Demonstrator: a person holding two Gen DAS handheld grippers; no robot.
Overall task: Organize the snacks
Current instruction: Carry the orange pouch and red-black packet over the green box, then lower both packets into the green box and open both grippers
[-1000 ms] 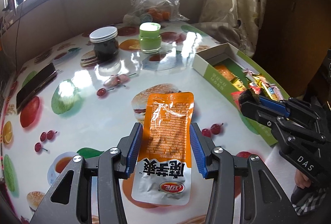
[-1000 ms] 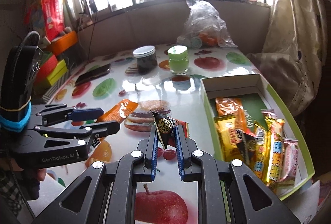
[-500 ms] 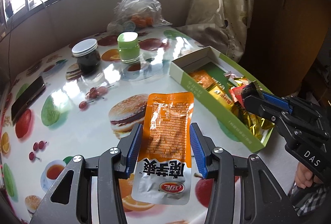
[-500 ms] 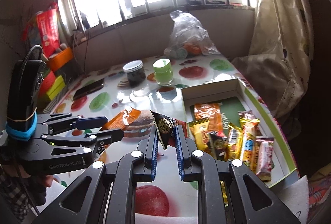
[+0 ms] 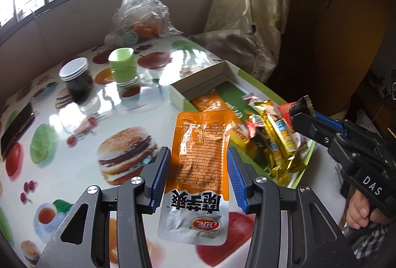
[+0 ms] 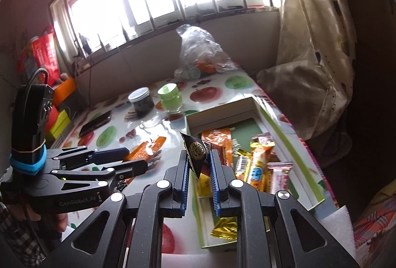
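Left claw point(image 5: 199, 175) was clamped on an orange-and-silver snack pouch point(image 5: 201, 156), blue pads on both long edges, silver end toward the camera, orange end pointing to 12 o'clock. The pouch was held off the desk point(image 5: 74, 161), its orange tip overlapping the near-left corner of the snack box point(image 5: 178, 94) in the left wrist view.

Right claw point(image 6: 199, 170) was clenched on a small dark triangular wrapper with a gold round emblem point(image 6: 196, 151), its point sticking up at 12 o'clock between the blue pads. In the left wrist view the same claw sat at 3 o'clock, above the box's right side, with a red-and-black wrapper end showing at its tip.

The box was open-topped, white walls with green trim, lying at 1–2 o'clock from the left claw. Inside it: an orange pouch point(image 6: 216, 136) toward the far end, yellow and gold bars point(image 6: 257, 164) in the middle, a pink wrapper point(image 6: 281, 175) on the right. A gold wrapper point(image 6: 224, 228) lay at the near end.

Farther back on the desk at 11 o'clock: a dark jar with a white lid point(image 5: 76, 77), a green-lidded jar point(image 5: 122, 67) just beside it, a clear plastic bag point(image 5: 139, 13) behind them. A black phone point(image 5: 16, 126) lay at 9 o'clock near the desk edge.
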